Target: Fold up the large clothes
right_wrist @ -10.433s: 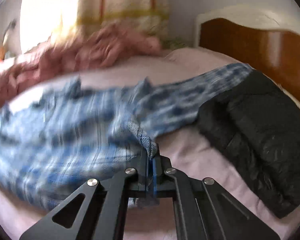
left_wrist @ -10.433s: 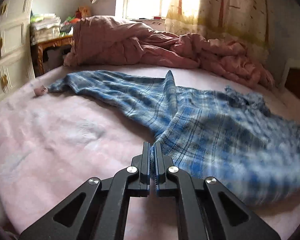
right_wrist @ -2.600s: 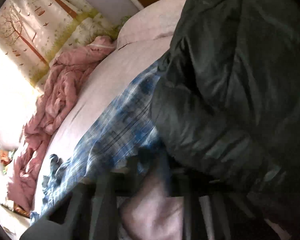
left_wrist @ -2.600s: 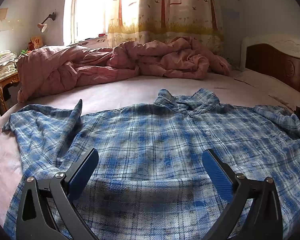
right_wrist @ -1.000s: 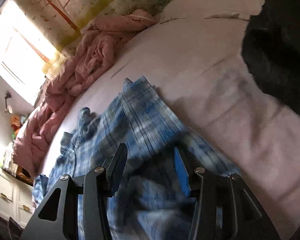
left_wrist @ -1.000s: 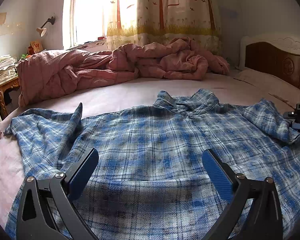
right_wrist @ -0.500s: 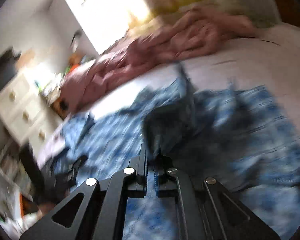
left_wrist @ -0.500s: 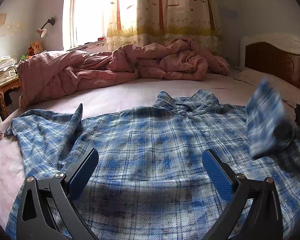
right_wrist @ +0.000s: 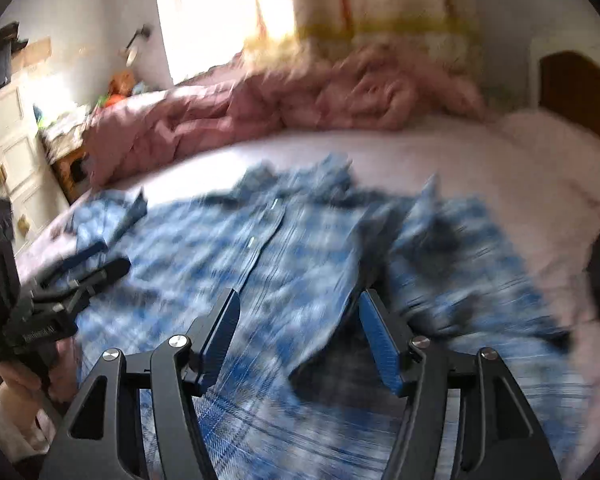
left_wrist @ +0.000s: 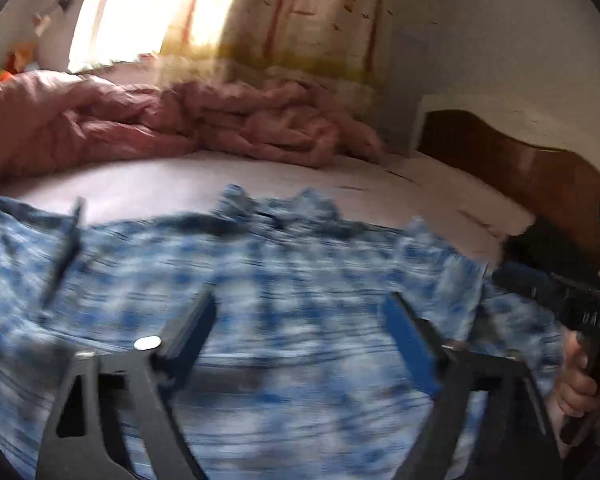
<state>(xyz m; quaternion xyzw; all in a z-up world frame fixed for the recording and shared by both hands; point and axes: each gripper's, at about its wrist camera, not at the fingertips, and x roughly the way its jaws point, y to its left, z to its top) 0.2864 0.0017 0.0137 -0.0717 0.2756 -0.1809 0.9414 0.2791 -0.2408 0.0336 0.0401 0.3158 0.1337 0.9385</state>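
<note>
You are letting go of the right sleeve, folded in over the plaid shirt [right_wrist: 284, 264].

Right gripper [right_wrist: 300, 344] jaws have just been opening and left gripper [left_wrist: 300, 336] jaws narrowing, both empty above the shirt spread crosswise on the bed [right_wrist: 480, 168]; its unfolded left sleeve [left_wrist: 28, 256] is lying nearer your left.

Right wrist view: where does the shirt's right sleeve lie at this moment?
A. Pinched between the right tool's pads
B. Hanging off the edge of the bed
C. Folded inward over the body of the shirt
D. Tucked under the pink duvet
C: the sleeve lies doubled over the front of the blue plaid shirt, while the right tool stands open above it with nothing between its pads.
</note>
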